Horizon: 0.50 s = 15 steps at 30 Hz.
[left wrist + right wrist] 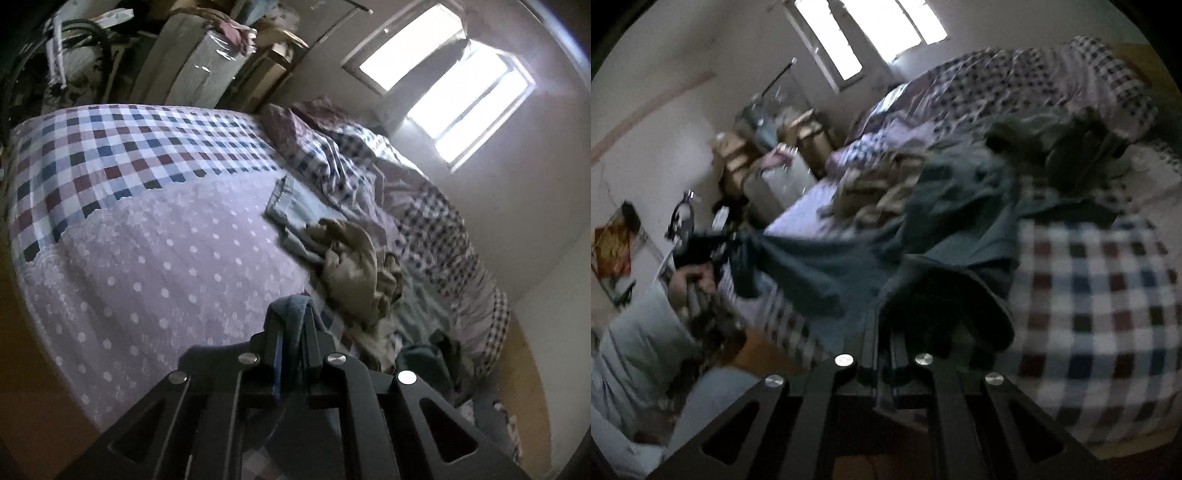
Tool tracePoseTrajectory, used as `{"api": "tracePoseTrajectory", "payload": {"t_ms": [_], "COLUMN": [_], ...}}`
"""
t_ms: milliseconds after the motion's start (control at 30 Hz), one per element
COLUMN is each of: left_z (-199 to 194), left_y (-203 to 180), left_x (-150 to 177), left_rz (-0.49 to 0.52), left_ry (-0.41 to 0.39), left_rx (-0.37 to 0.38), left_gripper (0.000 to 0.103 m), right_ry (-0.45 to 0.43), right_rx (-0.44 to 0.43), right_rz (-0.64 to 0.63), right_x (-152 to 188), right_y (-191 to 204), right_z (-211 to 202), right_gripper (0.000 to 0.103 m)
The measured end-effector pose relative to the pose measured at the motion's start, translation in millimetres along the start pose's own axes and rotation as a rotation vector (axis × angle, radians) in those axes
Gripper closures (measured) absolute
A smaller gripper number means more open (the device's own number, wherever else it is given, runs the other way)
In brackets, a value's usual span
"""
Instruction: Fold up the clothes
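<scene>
A person's left tongs (291, 314) pinch a bunched edge of a dark teal garment (295, 306) between near-closed fingers, held above a bed (92, 155) dressed in a checked sheet and a lilac polka-dot blanket (166, 258). To their right on the blanket lie folded pale denim (295, 206) and, touching it, a crumpled khaki garment (351, 266); beyond them a rumpled checked quilt (424, 206) runs along the wall under a bright window (443, 85).

In the right wrist view, which is blurred, a hand (687, 277) at the far left grips the other tool, with the teal garment (820, 266) stretched from it across the bed's edge toward the centre. The right tongs (886, 332) are pressed together on the garment's near end, which drapes dark over their tips. Behind the cloth sits the khaki pile (875, 192), and farther right a dark green garment (1071, 147) lies heaped near the quilt (1052, 74). The checked sheet (1089, 295) fills the right side.
</scene>
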State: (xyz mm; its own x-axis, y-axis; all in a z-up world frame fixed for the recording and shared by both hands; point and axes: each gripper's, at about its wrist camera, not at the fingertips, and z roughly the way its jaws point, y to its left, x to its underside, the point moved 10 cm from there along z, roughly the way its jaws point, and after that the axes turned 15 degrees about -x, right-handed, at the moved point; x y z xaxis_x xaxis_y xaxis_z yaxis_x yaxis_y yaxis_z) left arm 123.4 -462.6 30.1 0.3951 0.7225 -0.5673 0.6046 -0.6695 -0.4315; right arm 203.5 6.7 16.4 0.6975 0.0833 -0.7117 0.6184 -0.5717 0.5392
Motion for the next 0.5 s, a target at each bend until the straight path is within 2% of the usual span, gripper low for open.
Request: {"api": "tracePoseTrajectory", "payload": {"t_ms": [67,100,133,200,367,433,500], "left_z": [-8.0,-13.8,-19.8,-31.3,-55.8,-66.9,-78.5], "left_y": [-7.1,-10.3,-13.0,-21.0,-42.4,-55.3,-76.0], "left_x": [6.1,9.4,12.0,21.6,43.5,54.8,78.5], "left_rz": [0.018,0.019,0.017,0.013,0.073,0.106,0.139], "left_ry": [-0.003,-0.008,-0.017,-0.012,-0.001,0.006,0.061], "left_rx": [0.029,0.049,0.062,0.097,0.127,0.162,0.244], "left_gripper": [0.069,0.049,0.036,0.027,0.026,0.026,0.026], "right_ry": [0.028,0.038,0.047,0.069,0.099,0.097,0.090], "right_rx": [-0.014,-0.021,-0.028,-0.041,-0.080,-0.109,-0.134], "right_rz": [-0.004,-0.003,-0.001,0.013,0.017,0.012,0.021], "right_x": [8.8,12.0,15.2,20.9,28.2,28.0,28.0], "right_y": [1.8,1.6,1.4,-0.1,7.2,12.0,15.0], "right_z": [4.7,6.2,7.6,11.7,18.5,19.7,20.9], "right_gripper": [0.100,0.100,0.100,0.100,0.100,0.100,0.100]}}
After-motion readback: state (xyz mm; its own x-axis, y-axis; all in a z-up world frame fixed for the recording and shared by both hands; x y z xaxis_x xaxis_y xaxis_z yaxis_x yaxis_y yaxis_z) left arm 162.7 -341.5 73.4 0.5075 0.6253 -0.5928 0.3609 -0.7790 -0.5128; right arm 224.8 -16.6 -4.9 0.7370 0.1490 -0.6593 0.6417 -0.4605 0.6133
